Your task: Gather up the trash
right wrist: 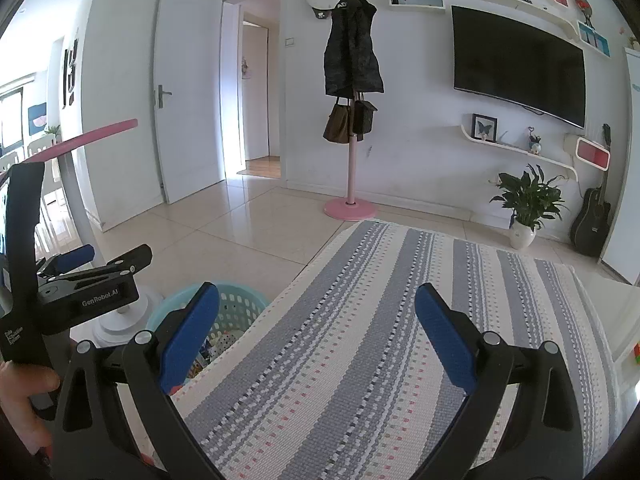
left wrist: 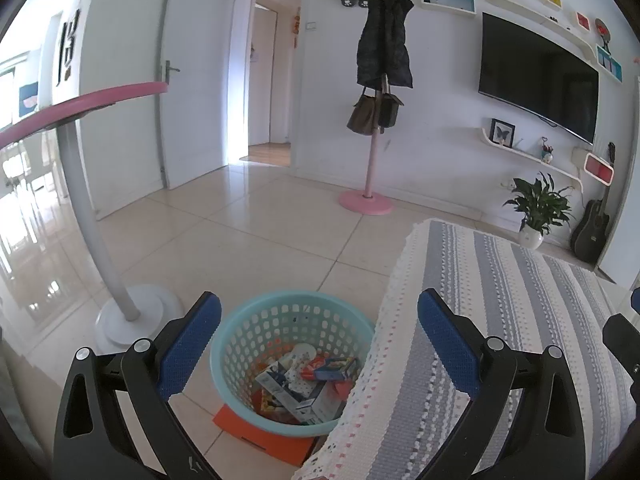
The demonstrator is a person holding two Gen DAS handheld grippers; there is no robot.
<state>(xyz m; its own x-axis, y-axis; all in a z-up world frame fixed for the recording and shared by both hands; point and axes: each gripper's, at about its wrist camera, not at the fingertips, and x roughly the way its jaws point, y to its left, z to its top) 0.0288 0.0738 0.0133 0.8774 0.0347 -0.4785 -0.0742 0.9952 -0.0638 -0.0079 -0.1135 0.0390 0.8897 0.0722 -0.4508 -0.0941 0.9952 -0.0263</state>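
A light blue perforated basket (left wrist: 256, 328) stands on the tile floor beside the table, with several cartons and wrappers (left wrist: 308, 380) lying inside it. My left gripper (left wrist: 320, 340) hovers above it, open, with nothing between its blue pads (left wrist: 188, 344). In the right wrist view the basket (right wrist: 236, 308) shows only partly behind the table edge. My right gripper (right wrist: 316, 332) is open and empty over the striped tablecloth (right wrist: 360, 340). The left gripper body (right wrist: 80, 284) appears at the left of that view, held by a hand (right wrist: 20, 392).
An orange flat sheet (left wrist: 264, 436) lies under the basket. A white stand base (left wrist: 132, 320) with a grey pole and pink-rimmed top sits left of it. A pink coat rack (left wrist: 368, 200), a potted plant (left wrist: 536, 212), a guitar (left wrist: 592, 228) and a wall TV (left wrist: 536, 76) stand farther off.
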